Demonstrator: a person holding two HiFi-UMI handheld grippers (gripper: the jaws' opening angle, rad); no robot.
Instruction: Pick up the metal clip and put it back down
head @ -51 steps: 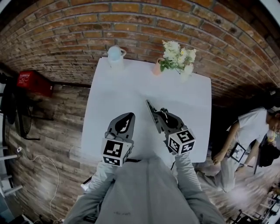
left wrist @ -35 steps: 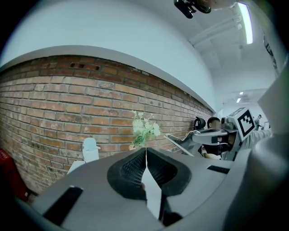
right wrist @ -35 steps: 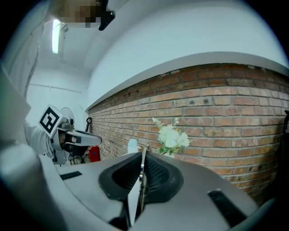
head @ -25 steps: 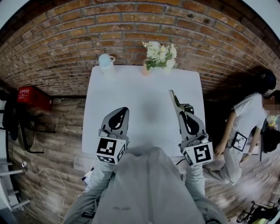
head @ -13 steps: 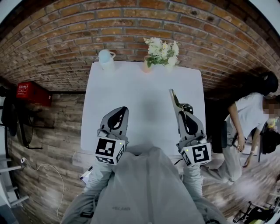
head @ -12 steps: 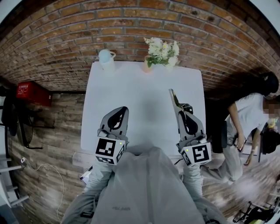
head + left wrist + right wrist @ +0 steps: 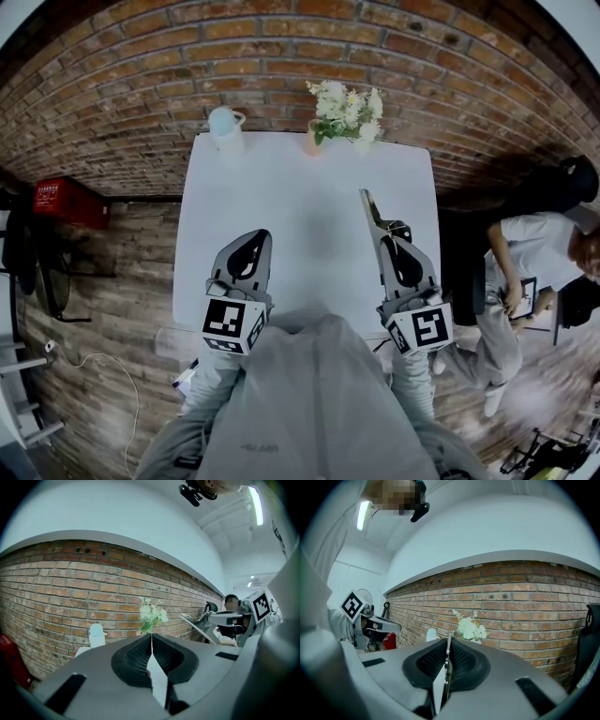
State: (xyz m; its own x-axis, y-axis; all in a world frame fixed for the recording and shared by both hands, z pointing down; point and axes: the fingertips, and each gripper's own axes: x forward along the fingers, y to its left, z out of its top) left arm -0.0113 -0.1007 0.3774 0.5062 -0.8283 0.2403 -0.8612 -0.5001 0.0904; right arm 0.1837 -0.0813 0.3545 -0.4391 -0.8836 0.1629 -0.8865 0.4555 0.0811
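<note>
My right gripper (image 7: 382, 230) hangs over the right side of the white table (image 7: 300, 178), shut on the metal clip (image 7: 367, 202), a thin silvery strip that sticks out forward past the tips. In the right gripper view the clip (image 7: 446, 665) stands on edge between the closed pads of that gripper (image 7: 448, 644). My left gripper (image 7: 251, 238) is held above the table's near left part, shut with nothing in it. In the left gripper view its pads meet at the tips (image 7: 151, 637), and the right gripper with the clip (image 7: 199, 626) shows off to the right.
A pale blue mug (image 7: 223, 122) and a vase of white flowers (image 7: 342, 105) stand at the table's far edge against the brick wall. A person (image 7: 530, 272) stands to the right of the table. A red box (image 7: 64, 200) lies on the floor at left.
Two seconds ago the right gripper with the clip was over the table's middle; it has moved to the right side. In the last second both grippers stay still; the person at right shifts.
</note>
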